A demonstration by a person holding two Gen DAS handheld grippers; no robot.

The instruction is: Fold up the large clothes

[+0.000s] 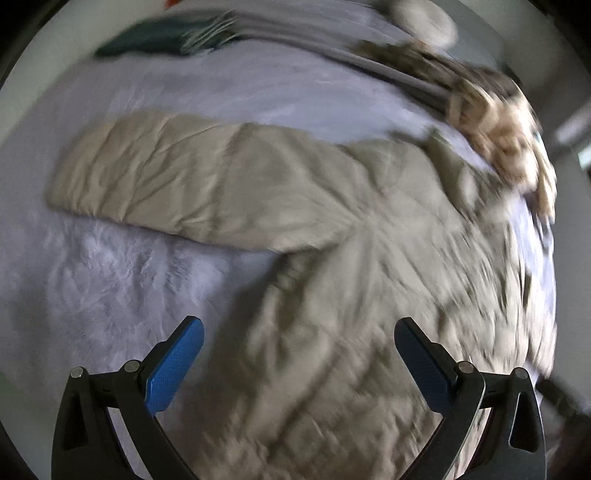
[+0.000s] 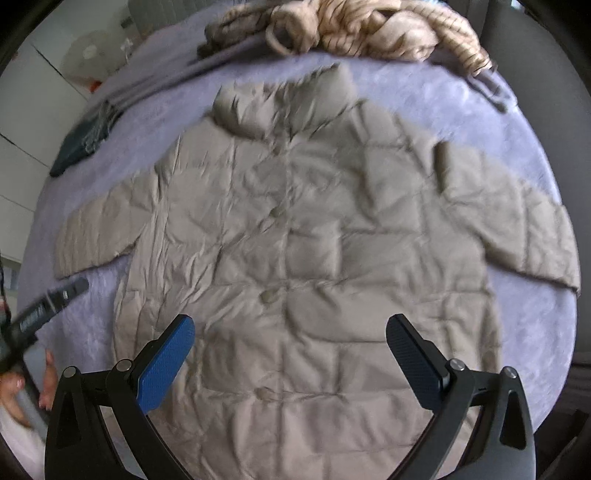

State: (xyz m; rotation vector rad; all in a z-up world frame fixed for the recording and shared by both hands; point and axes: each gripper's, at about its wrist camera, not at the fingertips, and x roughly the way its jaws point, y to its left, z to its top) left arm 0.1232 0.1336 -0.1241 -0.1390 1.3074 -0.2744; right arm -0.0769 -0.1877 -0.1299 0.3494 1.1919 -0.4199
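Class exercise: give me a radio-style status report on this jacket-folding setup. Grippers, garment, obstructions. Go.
Left gripper open, empty. Right gripper open, empty, above the jacket. Beige quilted jacket flat on the bed cover, buttoned, sleeves spread, unfolded. Patterned blanket bunched beyond the collar, clear of it.

A lavender fuzzy bedspread (image 2: 517, 314) fills the room's middle, with white cabinet panels (image 2: 22, 147) beyond its left edge.

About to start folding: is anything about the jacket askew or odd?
Mostly fine: the beige quilted jacket lies flat, buttoned, sleeves spread on the lavender blanket. Only its collar is rumpled and uneven. Both grippers hover open.
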